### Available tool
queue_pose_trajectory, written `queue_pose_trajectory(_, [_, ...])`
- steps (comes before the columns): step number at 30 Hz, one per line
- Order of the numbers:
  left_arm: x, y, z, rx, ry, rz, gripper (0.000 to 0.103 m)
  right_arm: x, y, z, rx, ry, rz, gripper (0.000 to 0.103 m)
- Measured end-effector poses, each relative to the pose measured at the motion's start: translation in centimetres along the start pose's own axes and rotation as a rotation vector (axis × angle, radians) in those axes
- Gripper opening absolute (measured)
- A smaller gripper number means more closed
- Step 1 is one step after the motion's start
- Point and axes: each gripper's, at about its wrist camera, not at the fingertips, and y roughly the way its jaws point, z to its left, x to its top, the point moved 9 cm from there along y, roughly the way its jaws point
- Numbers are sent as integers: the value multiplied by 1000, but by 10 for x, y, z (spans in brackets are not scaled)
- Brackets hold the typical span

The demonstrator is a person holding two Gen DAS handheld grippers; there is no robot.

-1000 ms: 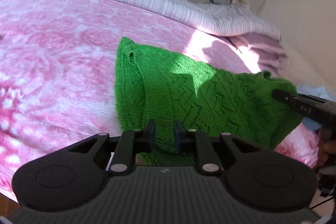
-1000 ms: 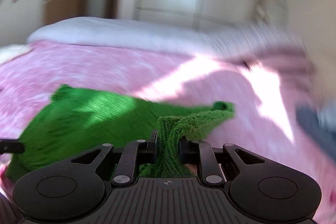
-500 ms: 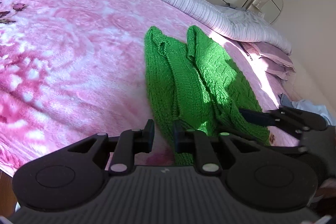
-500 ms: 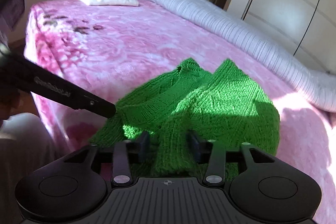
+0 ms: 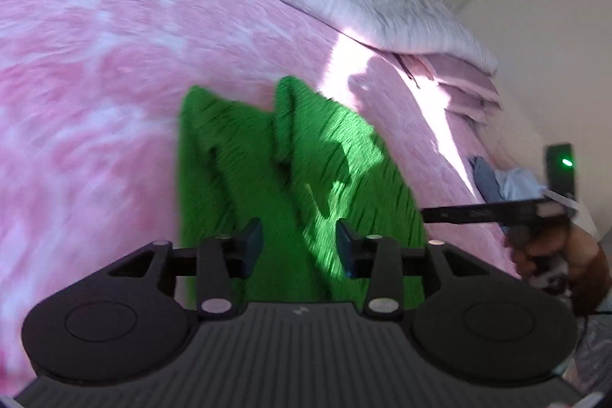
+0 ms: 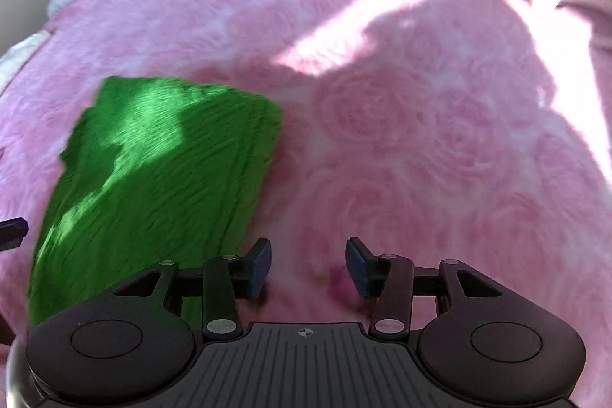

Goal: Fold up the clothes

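The sweater [image 5: 290,186] was seen doubled on the bed [image 6: 420,140]. Both grippers [image 5: 299,247] [image 6: 308,264] were held apart, empty. Soft, limp knit was judged best pinched at an edge.

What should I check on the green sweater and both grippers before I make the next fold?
1. Left gripper open and empty: ok.
2. Right gripper open and empty: ok.
3. Green sweater lying on the pink blanket, free of both grippers: ok.
4. Sweater edges lined up squarely: not ok, two folded parts meet unevenly in the left wrist view.
5. Bare blanket to the sweater's right: ok.
6. Creases flat: cannot tell, pictures are blurred.
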Motion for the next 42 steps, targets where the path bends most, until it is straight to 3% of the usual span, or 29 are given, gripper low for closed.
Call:
queue_pose_trajectory(5, [37, 50, 15, -35, -91, 45, 45, 23, 23, 0, 38, 22, 54, 47])
queue_pose_trajectory(11, [49, 87, 25, -117, -129, 60, 44, 42, 43, 0, 76, 23, 106, 46])
queue_pose_trajectory(12, [50, 90, 24, -140, -127, 57, 35, 44, 45, 1, 77, 14, 111, 44])
queue_pose_trajectory(13, [51, 91, 23, -158, -120, 61, 15, 45, 47, 3, 79, 5, 116, 43])
queue_pose_trajectory(15, [54, 90, 22, -181, -103, 74, 13, 47, 46, 7, 87, -11, 130, 33])
queue_pose_trajectory(18, [65, 76, 25, -203, -109, 76, 12, 49, 42, 15, 97, -37, 147, 27])
queue_pose_trajectory(24, [82, 48, 46, -127, -114, 82, 11, 61, 39, 48, 146, -115, 120, 27])
queue_pose_trajectory(28, [76, 50, 70, -81, -148, 114, 12, 67, 37, 71, 183, -165, 97, 27])
queue_pose_trajectory(35, [80, 37, 82, -95, -154, 56, 11, 67, 40, 88, 171, -234, 56, 27])
queue_pose_trajectory(38, [72, 47, 92, -50, -156, 62, 12, 66, 42, 92, 183, -257, 38, 27])
queue_pose_trajectory(42, [57, 50, 100, -45, -215, 26, 17, 58, 46, 97, 150, -305, -40, 27])
